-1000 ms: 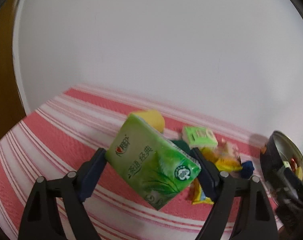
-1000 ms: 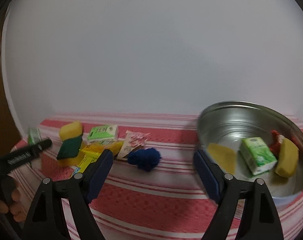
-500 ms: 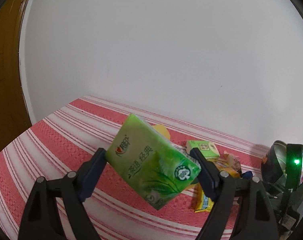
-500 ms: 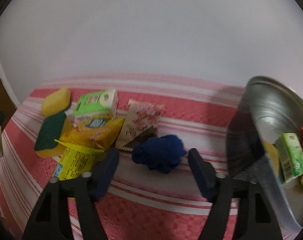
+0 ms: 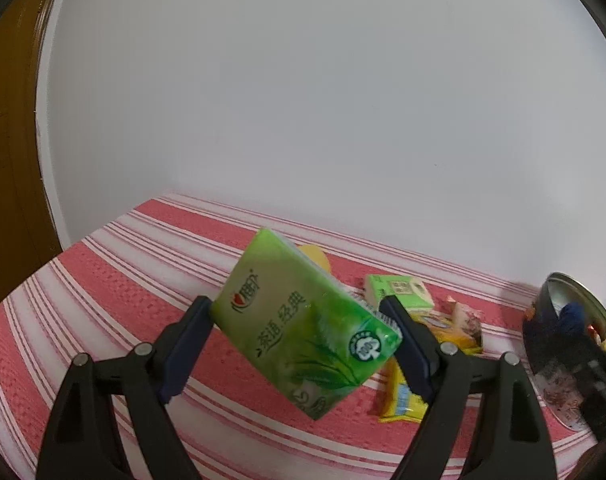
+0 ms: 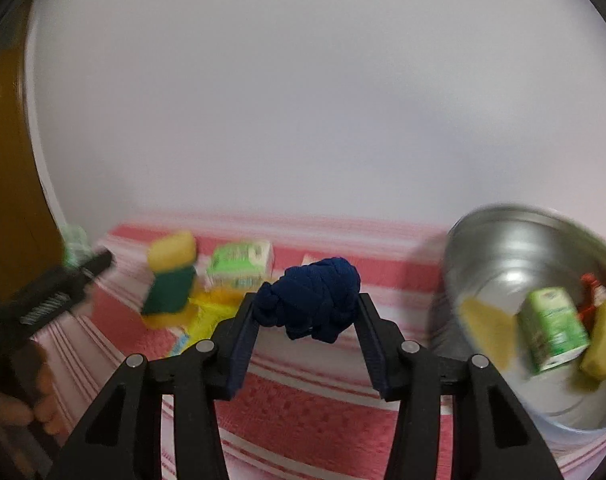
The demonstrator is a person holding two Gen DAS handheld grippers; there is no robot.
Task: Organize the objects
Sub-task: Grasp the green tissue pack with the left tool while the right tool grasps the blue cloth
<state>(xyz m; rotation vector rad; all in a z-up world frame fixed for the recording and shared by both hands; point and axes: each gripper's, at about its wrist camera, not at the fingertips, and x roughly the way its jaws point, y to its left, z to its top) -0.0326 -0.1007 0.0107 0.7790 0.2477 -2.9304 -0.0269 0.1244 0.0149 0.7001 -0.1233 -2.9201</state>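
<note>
My left gripper (image 5: 299,316) is shut on a green tissue pack (image 5: 303,332) and holds it tilted above the striped cloth (image 5: 103,280). My right gripper (image 6: 307,308) is shut on a dark blue knotted cloth ball (image 6: 311,304), lifted above the cloth. The metal bowl (image 6: 499,240) is to its right, holding a green tissue pack (image 6: 551,328), a yellow sponge (image 6: 603,344), a flat yellow piece (image 6: 483,328) and something red. The bowl's edge (image 5: 583,296) shows at the right of the left wrist view.
On the striped cloth lie a yellow-green sponge (image 6: 171,276), a green box (image 6: 239,260), yellow snack packets (image 5: 403,396) and a pink-white packet (image 5: 467,316). The white wall stands just behind. The left gripper (image 6: 59,292) shows at the far left of the right wrist view.
My right gripper closed on the blue cloth ball and lifted it off the cloth, swinging toward the bowl. My left gripper kept holding the tissue pack and rose slightly.
</note>
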